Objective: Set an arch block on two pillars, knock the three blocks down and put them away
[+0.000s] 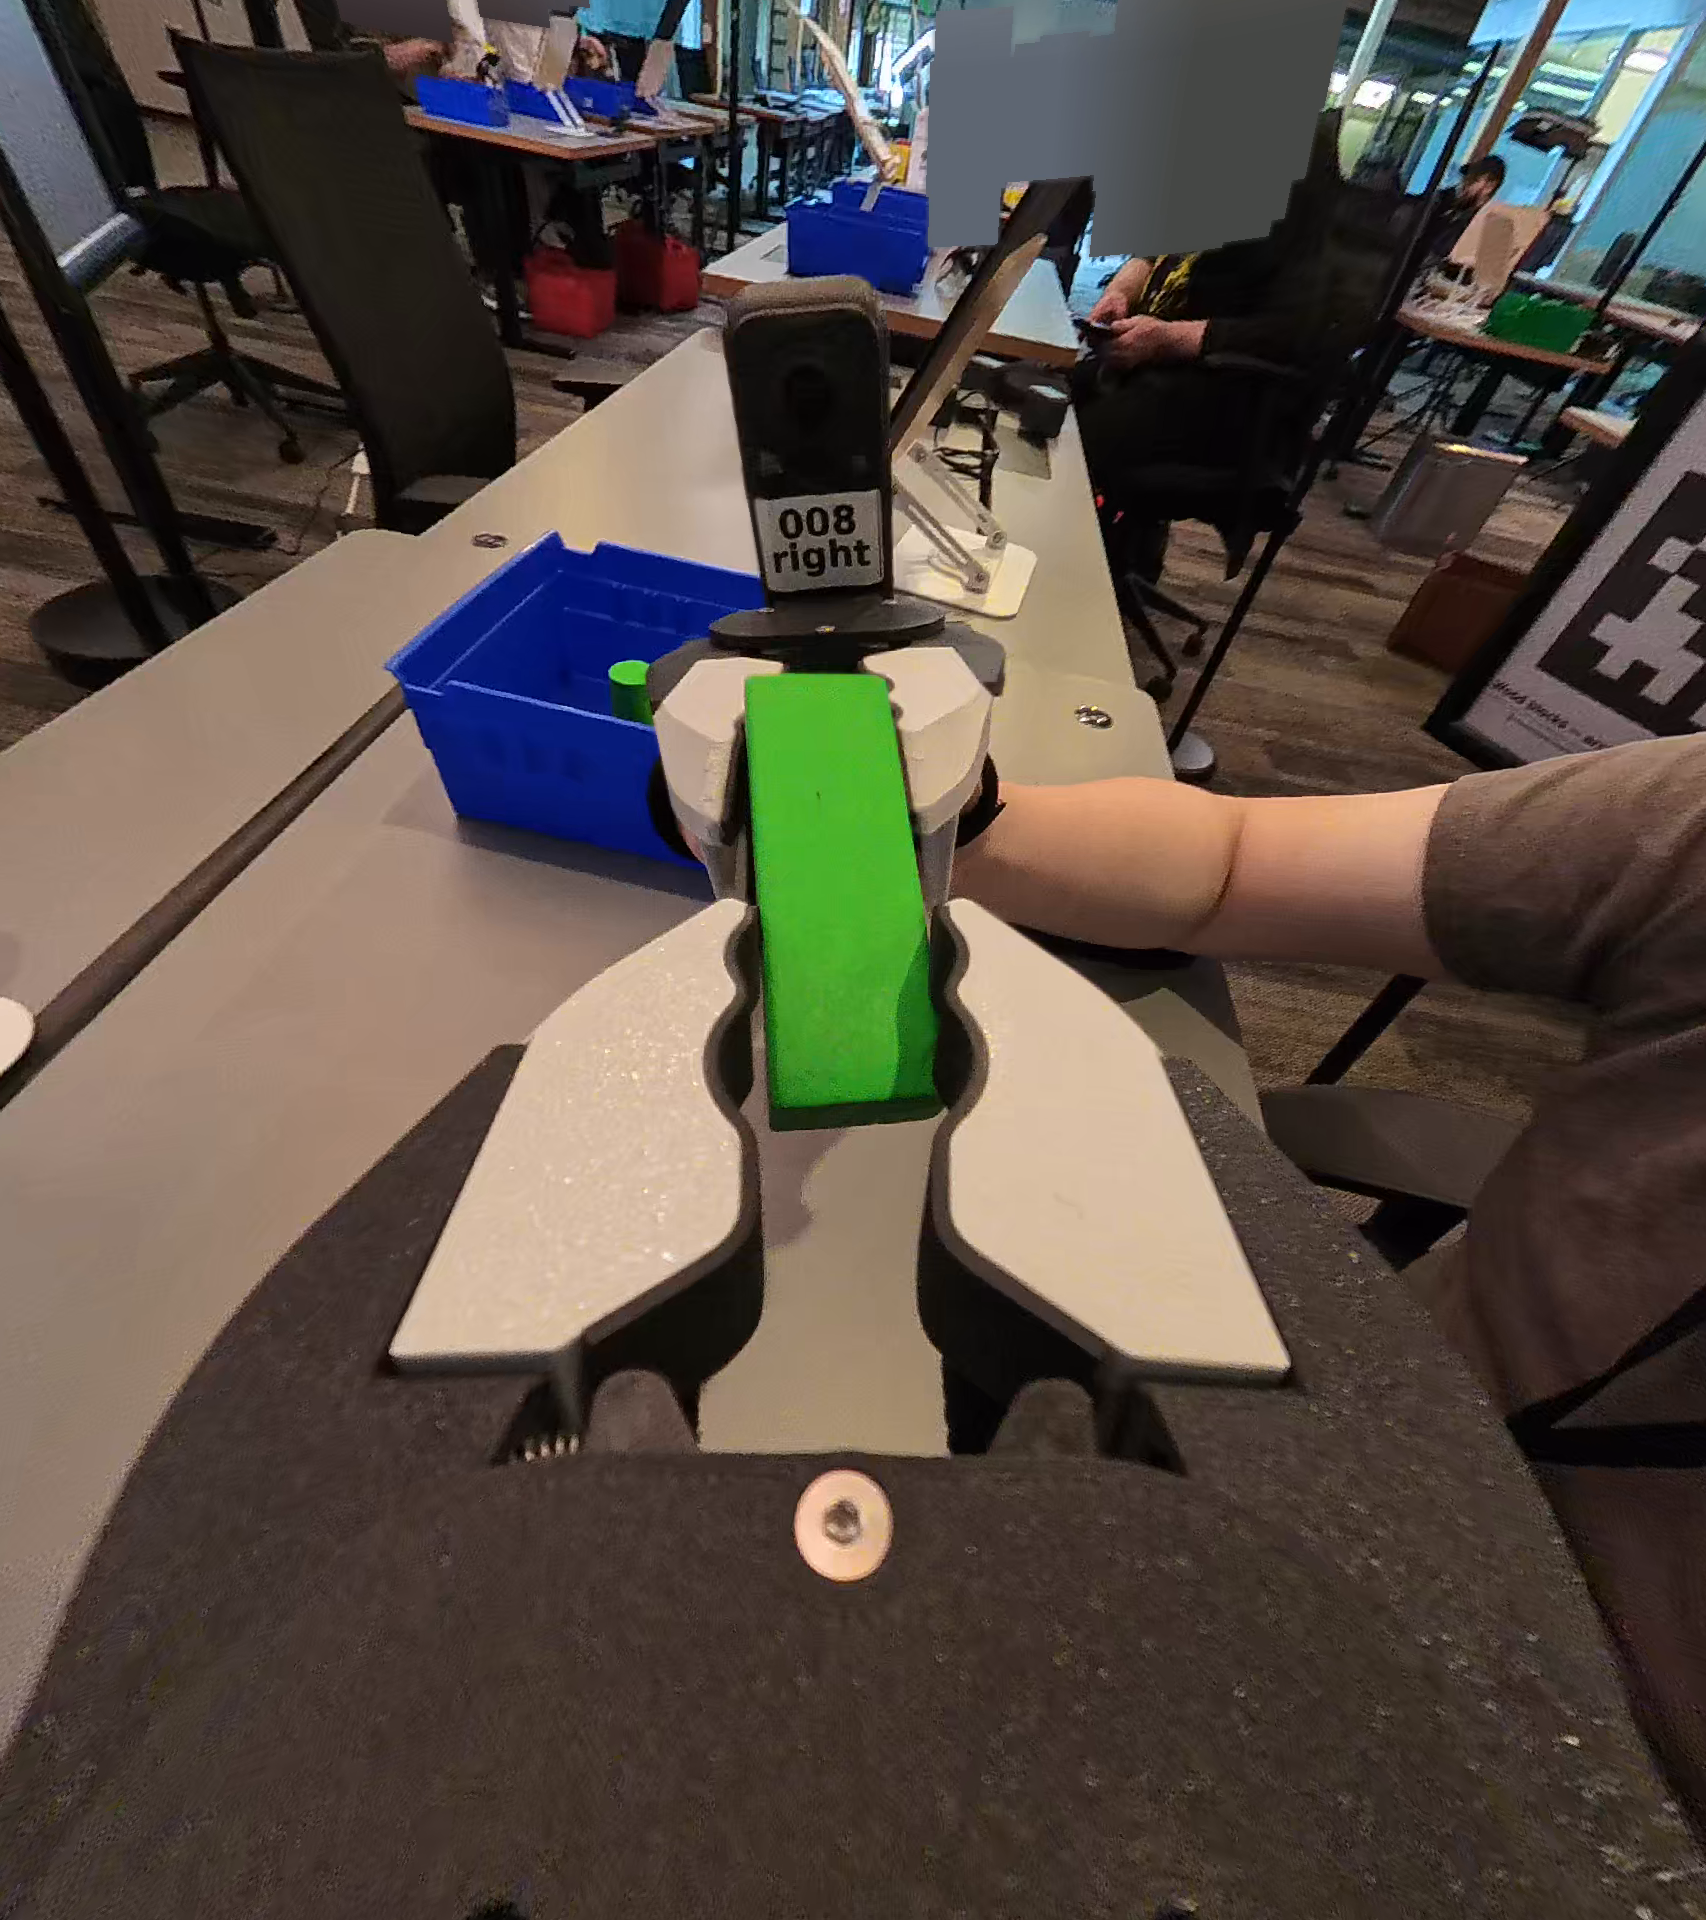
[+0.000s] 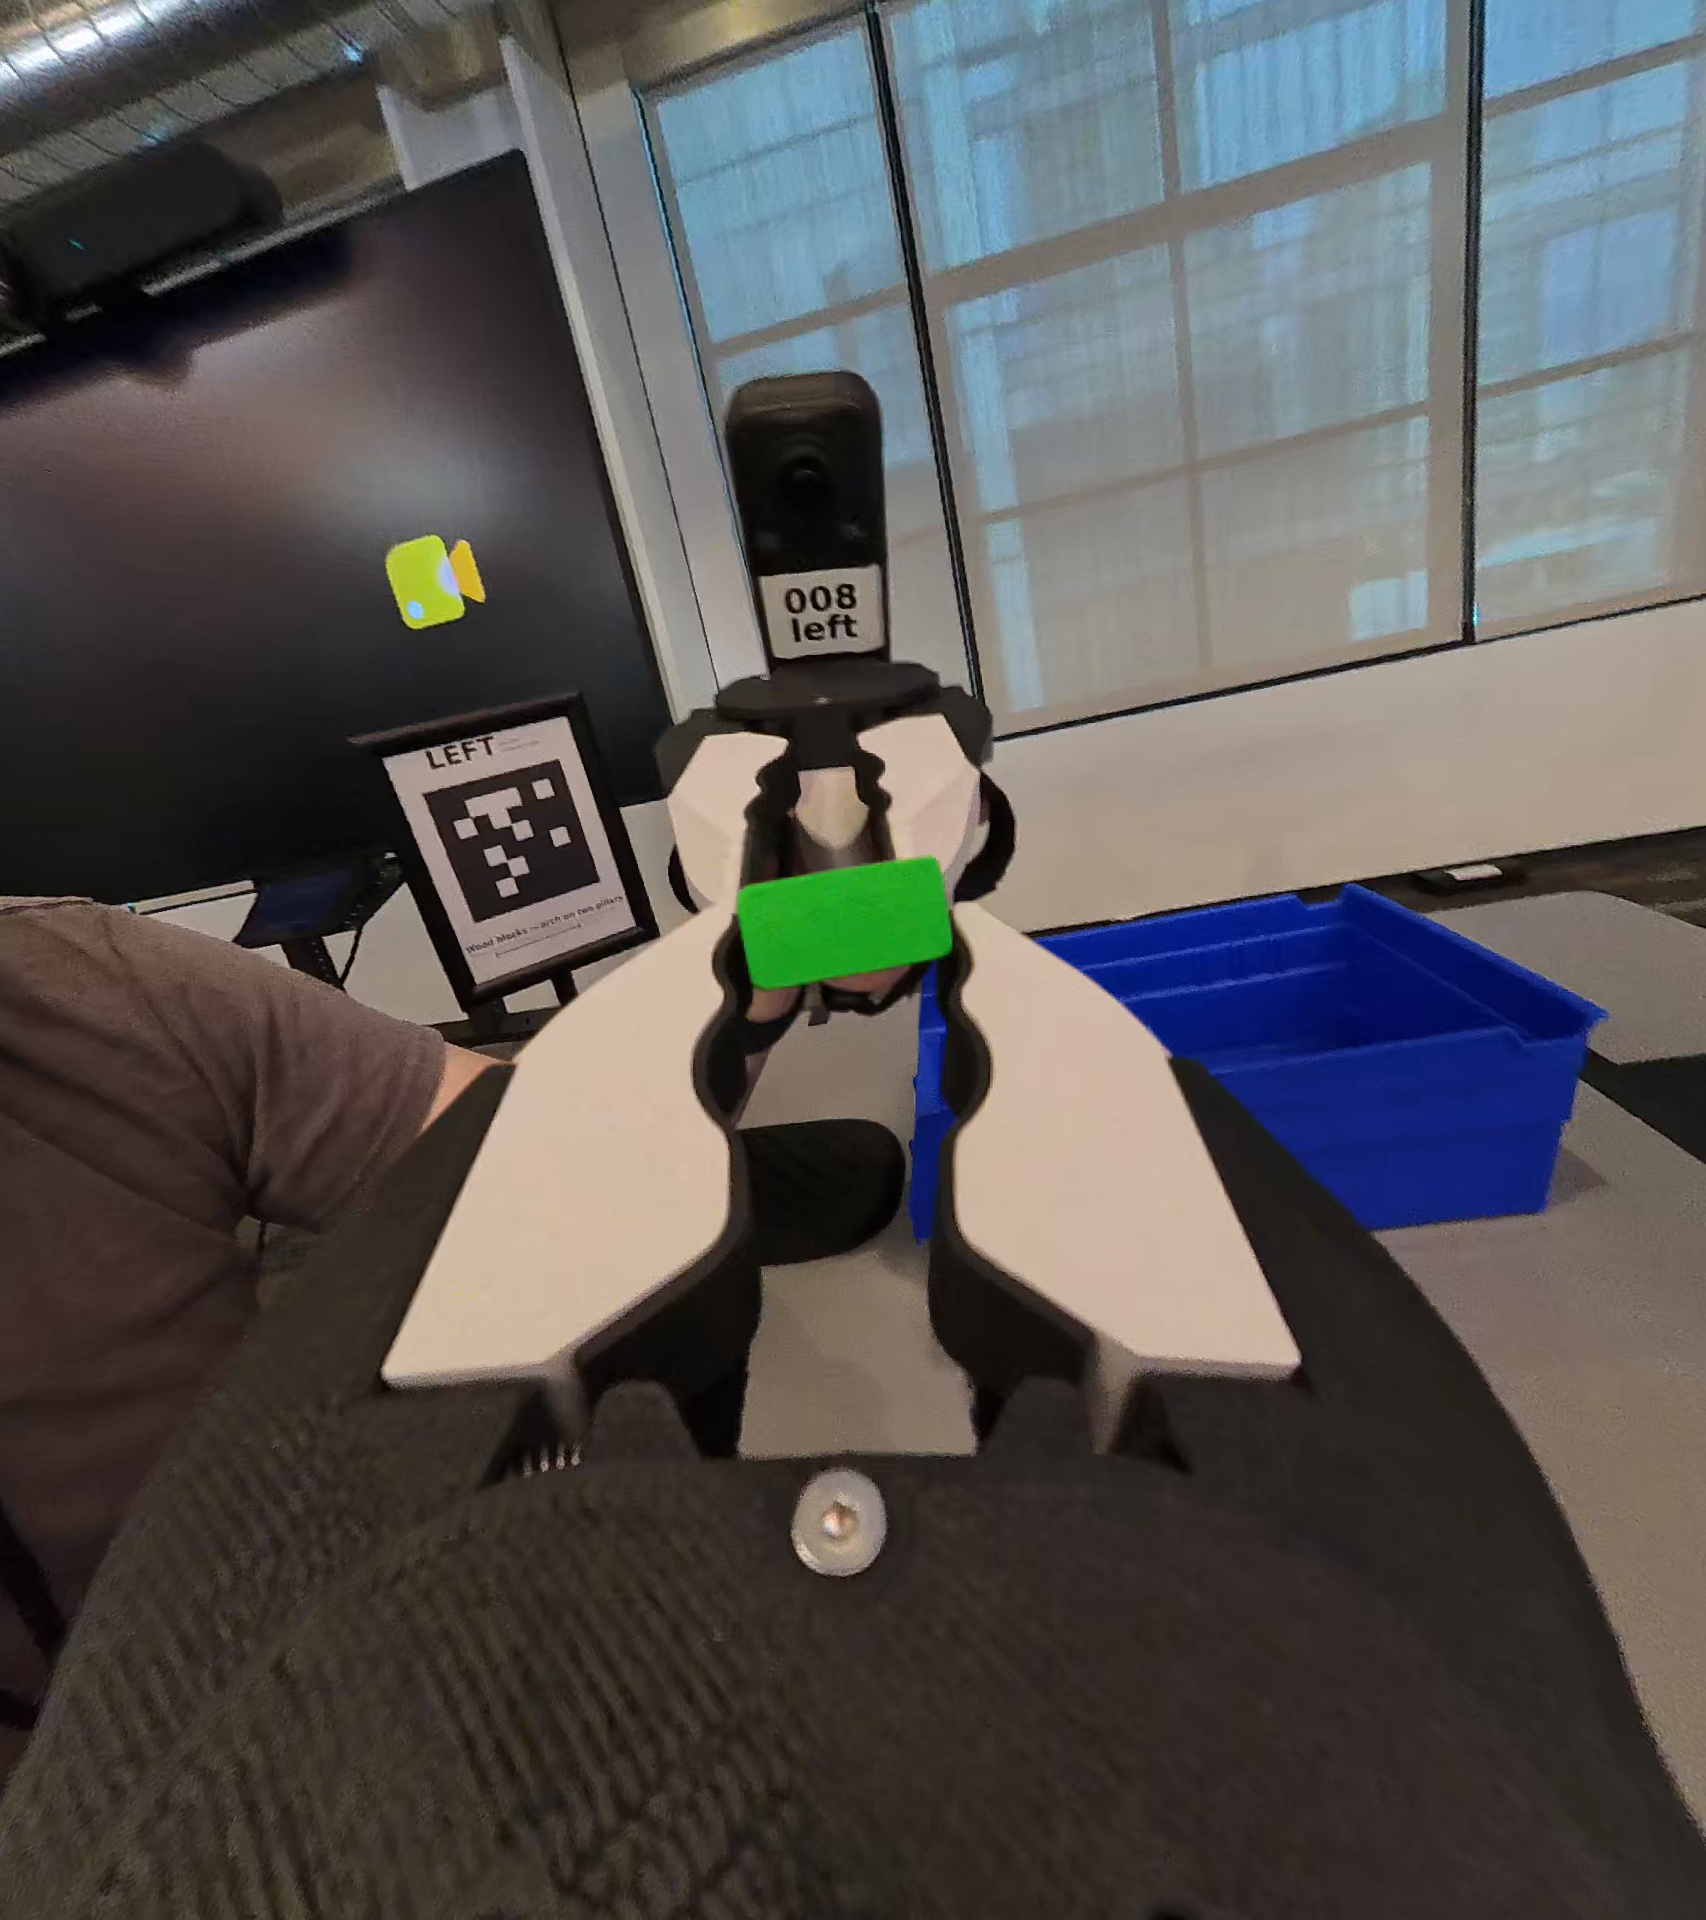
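A long, bright green block point(image 1: 844, 894) hangs in the air above the grey table point(image 1: 205, 935), near the blue bin point(image 1: 516, 717). The left claw point(image 1: 844, 1023) squeezes one end of it. The right claw point(image 2: 844, 961) squeezes the other end.

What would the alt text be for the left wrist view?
Two handheld grippers, left gripper and right gripper, face each other, each gripping an end of one long green block above a grey table; a blue bin stands behind.
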`<act>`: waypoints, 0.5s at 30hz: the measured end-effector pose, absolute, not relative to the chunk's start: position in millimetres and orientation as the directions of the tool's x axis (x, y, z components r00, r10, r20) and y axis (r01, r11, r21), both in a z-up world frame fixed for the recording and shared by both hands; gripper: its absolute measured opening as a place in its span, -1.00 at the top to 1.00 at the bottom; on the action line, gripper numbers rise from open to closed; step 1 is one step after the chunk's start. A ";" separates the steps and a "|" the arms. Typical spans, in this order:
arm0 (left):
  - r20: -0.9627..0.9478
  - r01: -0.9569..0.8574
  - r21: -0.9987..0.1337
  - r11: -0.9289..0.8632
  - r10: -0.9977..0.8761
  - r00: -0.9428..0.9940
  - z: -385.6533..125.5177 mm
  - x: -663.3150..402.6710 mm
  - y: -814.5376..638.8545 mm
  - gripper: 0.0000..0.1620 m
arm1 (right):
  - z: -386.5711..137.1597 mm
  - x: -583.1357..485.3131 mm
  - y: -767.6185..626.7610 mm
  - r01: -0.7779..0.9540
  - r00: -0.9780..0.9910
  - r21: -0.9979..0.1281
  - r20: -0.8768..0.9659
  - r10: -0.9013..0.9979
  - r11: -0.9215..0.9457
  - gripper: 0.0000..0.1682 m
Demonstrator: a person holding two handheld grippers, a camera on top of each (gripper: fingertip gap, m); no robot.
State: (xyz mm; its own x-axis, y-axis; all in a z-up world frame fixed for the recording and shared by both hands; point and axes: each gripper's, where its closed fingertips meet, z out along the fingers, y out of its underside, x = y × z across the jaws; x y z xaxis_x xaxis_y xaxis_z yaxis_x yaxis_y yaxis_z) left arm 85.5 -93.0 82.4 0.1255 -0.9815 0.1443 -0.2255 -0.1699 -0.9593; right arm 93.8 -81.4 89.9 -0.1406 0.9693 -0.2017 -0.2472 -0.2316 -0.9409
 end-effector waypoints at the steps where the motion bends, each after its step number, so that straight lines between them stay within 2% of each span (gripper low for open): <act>1: 0.152 -0.214 -0.961 -0.174 -0.982 0.114 82.8 87.3 -94.0 0.62 | 92.3 95.0 -82.6 -0.264 -0.143 -0.938 -0.191 0.971 -0.223 0.58; 9: 0.151 -0.297 -0.938 -0.180 -0.981 0.118 58.4 101.6 -93.2 0.62 | 94.4 98.4 -82.5 -0.298 -0.167 -0.921 -0.207 0.964 -0.250 0.60; 12: 0.158 -0.357 -0.912 -0.202 -0.976 0.149 46.2 98.8 -87.6 0.61 | 81.9 92.8 -77.5 -0.208 -0.095 -0.959 -0.176 0.980 -0.192 0.60; 15: 0.102 -0.359 -0.917 -0.173 -0.973 0.208 53.1 77.5 -72.5 0.50 | 61.0 87.8 -54.7 -0.113 0.059 -0.985 -0.136 0.989 -0.128 0.60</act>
State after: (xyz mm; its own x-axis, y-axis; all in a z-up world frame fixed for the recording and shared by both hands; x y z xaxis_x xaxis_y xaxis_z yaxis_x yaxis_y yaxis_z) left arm 77.5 -72.5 53.1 0.2082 -0.9728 0.1019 -0.3593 -0.1730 -0.9171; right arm 87.8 -54.7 61.0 0.0588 0.9890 -0.1356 -0.1126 -0.1284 -0.9853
